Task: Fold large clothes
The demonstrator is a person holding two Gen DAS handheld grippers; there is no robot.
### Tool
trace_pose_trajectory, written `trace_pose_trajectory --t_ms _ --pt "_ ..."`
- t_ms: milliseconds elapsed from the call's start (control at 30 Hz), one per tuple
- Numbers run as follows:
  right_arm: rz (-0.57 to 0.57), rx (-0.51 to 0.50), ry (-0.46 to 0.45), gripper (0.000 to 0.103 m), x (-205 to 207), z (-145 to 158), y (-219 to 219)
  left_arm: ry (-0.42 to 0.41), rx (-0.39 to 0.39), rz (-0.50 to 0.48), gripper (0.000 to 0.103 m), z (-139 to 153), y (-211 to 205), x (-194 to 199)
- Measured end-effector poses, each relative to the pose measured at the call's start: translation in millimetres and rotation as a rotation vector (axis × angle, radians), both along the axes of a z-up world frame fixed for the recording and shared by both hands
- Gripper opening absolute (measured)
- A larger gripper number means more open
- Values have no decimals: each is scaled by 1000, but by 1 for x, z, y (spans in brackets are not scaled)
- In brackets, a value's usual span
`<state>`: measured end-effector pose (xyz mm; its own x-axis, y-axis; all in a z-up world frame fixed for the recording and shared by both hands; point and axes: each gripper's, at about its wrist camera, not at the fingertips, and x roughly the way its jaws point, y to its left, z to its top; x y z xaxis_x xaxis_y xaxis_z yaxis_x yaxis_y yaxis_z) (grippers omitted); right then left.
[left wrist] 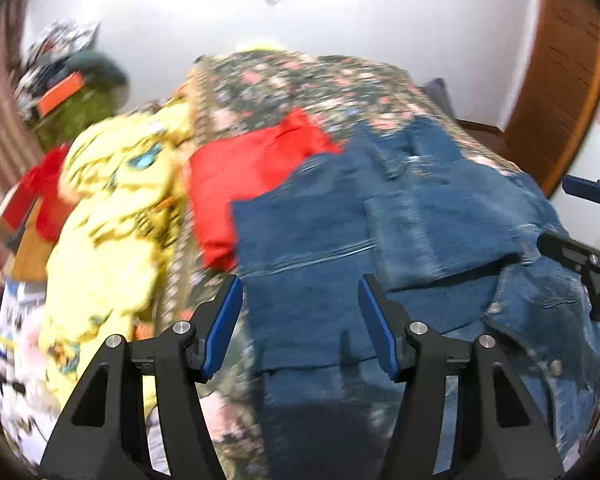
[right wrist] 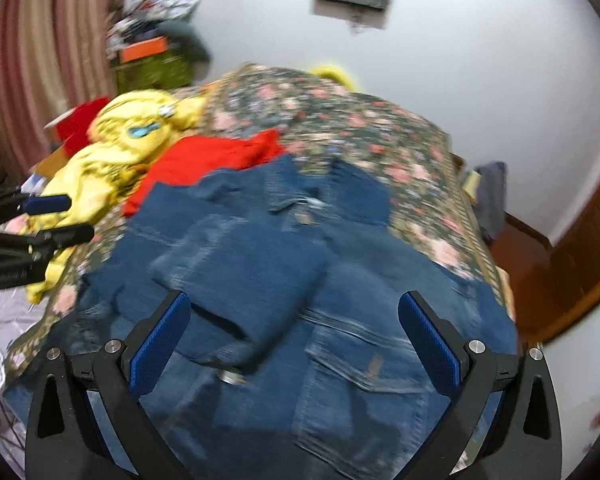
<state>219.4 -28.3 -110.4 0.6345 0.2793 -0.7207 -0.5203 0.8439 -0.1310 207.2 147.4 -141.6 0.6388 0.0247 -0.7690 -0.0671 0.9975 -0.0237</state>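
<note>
Denim jacket [right wrist: 300,280] on floral bedspread [right wrist: 380,128], no legible labels, both grippers [left wrist: 300,320] [right wrist: 294,344] spread, empty.

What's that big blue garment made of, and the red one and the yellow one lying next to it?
The blue jacket looks like denim: heavy, matte weave with pale stitched seams, a flap pocket and a metal button. The red garment seems a soft, plain, matte knit, possibly cotton or fleece; blur leaves that open. The yellow garment looks like thin printed fabric, crumpled into loose folds, with a slight sheen, perhaps synthetic.
</note>
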Motion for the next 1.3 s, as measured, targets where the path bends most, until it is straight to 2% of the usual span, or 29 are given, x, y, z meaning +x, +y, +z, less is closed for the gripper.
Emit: trace_pose_trajectory --t_ms 167,400,533,600,667,700,767,800,867,1000,1067,1167,1300 --pt "129 -103 73 103 15 -29 49 49 -38 75 59 -22 34 -15" --pt "200 -209 182 101 31 -71 83 84 -45 103 59 -43 49 -32" --pt "232 -274 166 79 31 -78 90 99 -36 99 59 -51 49 -33" --pt "253 -284 152 72 32 -79 92 104 -37 96 59 -52 48 -32" --pt "264 -287 136 57 31 -77 91 103 -39 92 59 -53 45 -31" --pt "268 -293 126 55 31 -76 91 103 -38 90 59 -53 44 -30" --pt "271 -296 100 42 29 -73 88 100 -32 86 59 -52 42 -29" --pt "274 -298 96 41 28 -72 89 95 -26 83 59 -50 40 -28" --pt "280 -292 81 29 27 -68 86 86 -17 81 59 -47 37 -27" --pt "290 -292 63 23 28 -57 81 72 -9 81 59 -40 31 -23" --pt "286 -275 44 17 29 -48 77 65 -7 80 59 -35 28 -22" --pt "247 -213 29 16 38 -25 62 50 7 77 59 -27 23 -19" --pt "125 -85 -20 15 54 11 23 24 32 71 59 -15 14 -15"
